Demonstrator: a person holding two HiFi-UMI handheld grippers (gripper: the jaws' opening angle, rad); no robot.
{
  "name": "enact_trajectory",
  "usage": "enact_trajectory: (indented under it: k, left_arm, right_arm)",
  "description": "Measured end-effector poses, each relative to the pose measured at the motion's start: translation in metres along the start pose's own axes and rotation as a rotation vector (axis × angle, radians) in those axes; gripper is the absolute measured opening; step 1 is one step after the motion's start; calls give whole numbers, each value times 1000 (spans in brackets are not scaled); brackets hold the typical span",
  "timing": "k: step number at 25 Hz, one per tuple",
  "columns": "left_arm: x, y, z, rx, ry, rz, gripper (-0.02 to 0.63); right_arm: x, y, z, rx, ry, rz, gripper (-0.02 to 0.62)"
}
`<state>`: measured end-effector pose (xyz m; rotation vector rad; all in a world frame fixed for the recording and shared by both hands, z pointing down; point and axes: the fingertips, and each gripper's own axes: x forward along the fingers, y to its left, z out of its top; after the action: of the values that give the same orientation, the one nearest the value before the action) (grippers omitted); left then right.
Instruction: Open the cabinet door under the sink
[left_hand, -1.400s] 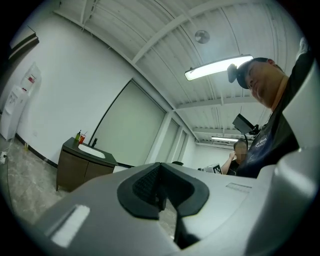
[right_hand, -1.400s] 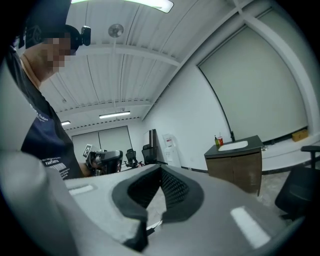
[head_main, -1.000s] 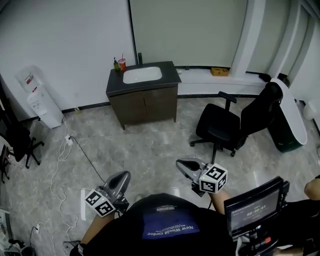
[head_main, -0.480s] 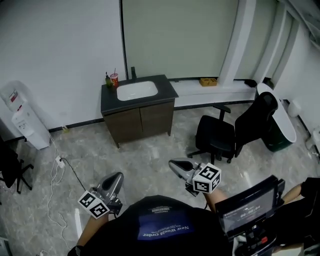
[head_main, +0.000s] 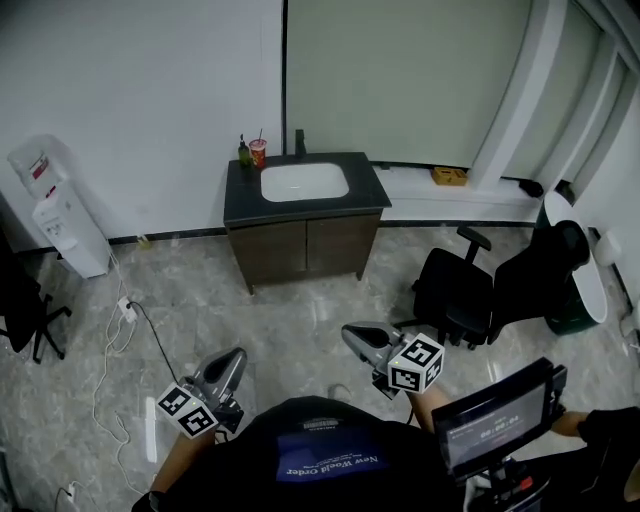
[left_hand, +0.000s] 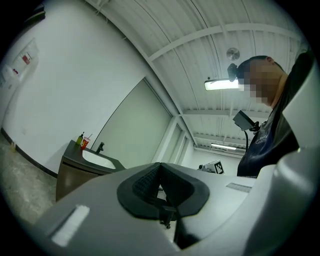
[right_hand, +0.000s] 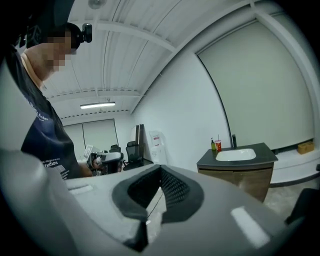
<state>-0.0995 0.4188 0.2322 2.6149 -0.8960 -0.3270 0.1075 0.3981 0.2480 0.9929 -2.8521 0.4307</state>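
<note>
The sink cabinet (head_main: 305, 246) stands against the far wall, dark wood under a dark top with a white basin (head_main: 304, 182). Both of its doors are closed. My left gripper (head_main: 231, 362) and right gripper (head_main: 356, 334) are held low near my body, well short of the cabinet, over the marble floor. Both are shut and hold nothing. In the left gripper view the shut left gripper (left_hand: 160, 166) points past the cabinet (left_hand: 67, 174) at the left. The right gripper view has the right gripper (right_hand: 160, 171) shut, with the cabinet (right_hand: 248, 179) at the right.
A black office chair (head_main: 468, 290) stands right of the cabinet. A white water dispenser (head_main: 62, 214) is at the left wall, with a cable (head_main: 118, 322) trailing on the floor. A bottle and red cup (head_main: 258, 152) sit on the counter. A screen (head_main: 495, 416) is at lower right.
I have walked across the floor with both grippers carried along level. The cabinet now sits nearer the middle of the head view. Both grippers stayed shut.
</note>
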Motion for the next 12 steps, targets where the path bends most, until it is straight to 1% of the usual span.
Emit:
enact_trajectory:
  k: [2, 5, 8, 12]
  left_arm:
    - [18, 9, 2, 5, 1, 23, 2]
    - [56, 26, 9, 22, -10, 67, 2]
    - [97, 37, 18, 21, -29, 115, 2]
    - [157, 48, 26, 27, -42, 148, 2]
  right_arm:
    - [13, -21, 2, 0, 7, 36, 2]
    - [31, -65, 11, -5, 14, 86, 2]
    - [46, -109, 29, -14, 24, 141, 2]
    - [60, -167, 55, -44, 19, 205, 2]
